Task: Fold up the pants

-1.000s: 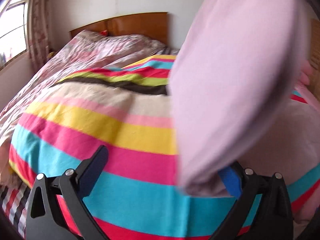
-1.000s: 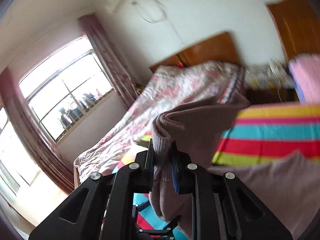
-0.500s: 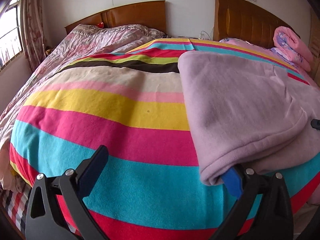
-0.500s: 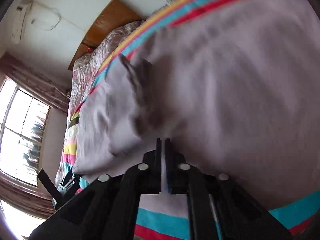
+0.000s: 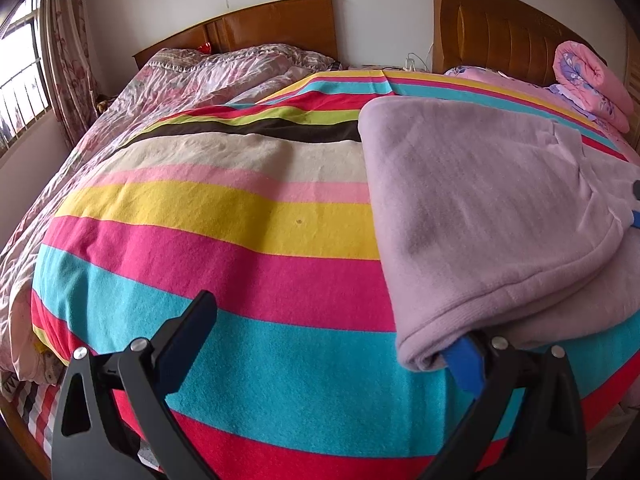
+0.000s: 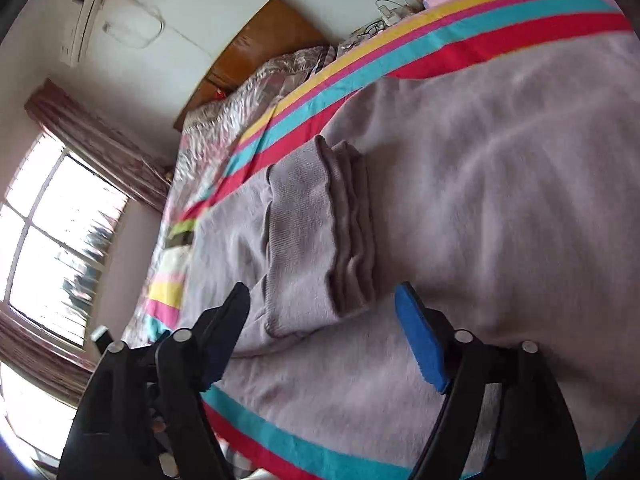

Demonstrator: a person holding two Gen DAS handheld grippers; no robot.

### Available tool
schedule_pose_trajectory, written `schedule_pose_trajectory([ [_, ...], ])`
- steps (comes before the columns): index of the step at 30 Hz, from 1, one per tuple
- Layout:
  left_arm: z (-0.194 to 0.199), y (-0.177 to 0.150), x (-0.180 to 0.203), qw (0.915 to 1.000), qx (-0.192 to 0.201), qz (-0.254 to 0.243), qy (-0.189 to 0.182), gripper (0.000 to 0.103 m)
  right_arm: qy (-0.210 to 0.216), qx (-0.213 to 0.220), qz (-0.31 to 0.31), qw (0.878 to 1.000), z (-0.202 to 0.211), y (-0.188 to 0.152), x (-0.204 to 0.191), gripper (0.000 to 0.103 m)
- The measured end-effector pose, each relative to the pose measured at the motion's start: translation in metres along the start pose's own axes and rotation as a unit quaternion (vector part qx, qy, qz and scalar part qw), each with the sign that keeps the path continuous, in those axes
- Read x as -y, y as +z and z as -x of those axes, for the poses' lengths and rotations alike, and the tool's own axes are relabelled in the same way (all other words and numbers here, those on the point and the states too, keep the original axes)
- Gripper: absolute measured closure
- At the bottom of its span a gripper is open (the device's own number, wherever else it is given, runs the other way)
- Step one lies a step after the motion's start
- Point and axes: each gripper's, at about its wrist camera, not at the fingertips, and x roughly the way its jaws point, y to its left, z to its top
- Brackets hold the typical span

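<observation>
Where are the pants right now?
The pants lie folded on the striped blanket, right side of the left wrist view, one edge beside the left gripper.

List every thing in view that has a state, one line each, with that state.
Pants: folded over, lying flat on the blanket.
Cuffs: stacked, resting on the pants.
Blanket: spread over the bed.
Left tongs: open, fold edge against one finger.
Right tongs: opening, cuffs lie loose between the fingers.
Pink quilt: rolled up.
</observation>
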Motion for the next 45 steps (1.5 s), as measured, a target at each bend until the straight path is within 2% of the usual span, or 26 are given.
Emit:
schedule_pose_trajectory([
  [2,0.002,0.001,0.003,0.9999,0.003,-0.009,0.011,0.001,-0.01,-0.038,0.01,0.999,-0.016,-0.003,-0.005,0.049],
  [3,0.004,0.001,0.004,0.9998,0.005,-0.012,0.016,0.001,-0.028,-0.039,0.027,0.998,-0.021,-0.003,-0.008,0.062],
  [4,0.005,0.0,0.005,0.9996,0.008,-0.015,0.021,0.001,-0.036,-0.033,0.04,0.998,-0.021,-0.004,-0.012,0.084],
  [8,0.01,0.0,-0.001,0.9998,0.014,0.001,0.016,0.001,0.003,-0.007,0.037,0.999,0.004,-0.011,-0.022,0.086],
  [11,0.013,0.0,-0.016,0.999,0.015,0.041,-0.01,0.001,0.036,-0.005,0.038,0.999,0.025,-0.021,-0.033,0.086],
  [13,0.007,-0.003,-0.021,0.998,0.0,0.056,-0.029,0.001,0.025,-0.019,0.031,0.999,0.022,-0.031,-0.029,0.086],
  [17,0.007,-0.009,-0.012,0.9993,-0.005,0.034,-0.016,0.001,0.002,-0.052,-0.002,0.999,0.014,-0.049,-0.003,0.086],
  [20,0.015,-0.01,-0.012,0.9998,-0.01,0.008,-0.015,0.001,-0.008,-0.06,0.007,0.998,0.008,-0.043,-0.004,0.084],
  [22,0.029,-0.016,-0.005,0.9981,-0.023,-0.057,-0.002,0.001,-0.022,-0.06,0.017,0.998,0.015,-0.037,-0.005,0.062],
  [23,0.039,-0.02,-0.002,0.9954,-0.024,-0.092,0.012,0.001,-0.035,-0.049,0.023,0.998,0.024,-0.034,-0.005,0.054],
  [24,0.051,-0.023,-0.003,0.9916,-0.021,-0.124,0.031,0.001,-0.046,-0.032,0.028,0.998,0.034,-0.033,-0.003,0.041],
  [25,0.061,-0.021,-0.007,0.9901,-0.017,-0.132,0.043,0.001,-0.061,-0.005,0.039,0.997,0.047,-0.03,-0.003,0.04],
  [27,0.086,0.0,-0.025,0.9946,0.012,-0.094,0.043,0.001,-0.094,0.027,0.079,0.992,0.06,-0.025,-0.006,0.04],
  [28,0.1,0.017,-0.032,0.9969,0.04,-0.061,0.029,0.001,-0.107,0.039,0.101,0.988,0.06,-0.021,-0.01,0.04],
  [29,0.108,0.031,-0.032,0.9972,0.062,-0.04,0.012,0.001,-0.118,0.045,0.125,0.984,0.058,-0.015,-0.016,0.04],
  [30,0.115,0.052,-0.026,0.9955,0.089,-0.025,-0.022,0.001,-0.124,0.044,0.142,0.981,0.054,-0.011,-0.022,0.04],
  [31,0.115,0.07,-0.013,0.9931,0.103,-0.026,-0.049,0.001,-0.126,0.046,0.171,0.976,0.046,-0.004,-0.034,0.04],
  [35,0.074,0.133,0.076,0.9874,0.095,-0.087,-0.092,0.001,-0.136,0.035,0.267,0.953,0.005,0.013,-0.078,0.04],
  [37,0.033,0.149,0.118,0.9828,0.064,-0.13,-0.114,0.001,-0.126,0.019,0.293,0.948,-0.013,0.019,-0.087,0.04],
  [39,-0.016,0.154,0.141,0.9851,0.019,-0.148,-0.086,0.001,-0.135,-0.011,0.295,0.946,-0.032,0.024,-0.087,0.04],
  [43,-0.078,0.138,0.14,0.9888,-0.047,-0.124,-0.069,0.001,-0.145,-0.056,0.29,0.944,-0.064,0.028,-0.066,0.039],
  [44,-0.084,0.133,0.135,0.9893,-0.046,-0.114,-0.079,0.001,-0.131,-0.048,0.29,0.947,-0.065,0.028,-0.062,0.039],
  [45,-0.085,0.128,0.128,0.99,-0.026,-0.099,-0.097,0.001,-0.121,-0.043,0.292,0.948,-0.065,0.028,-0.059,0.038],
])
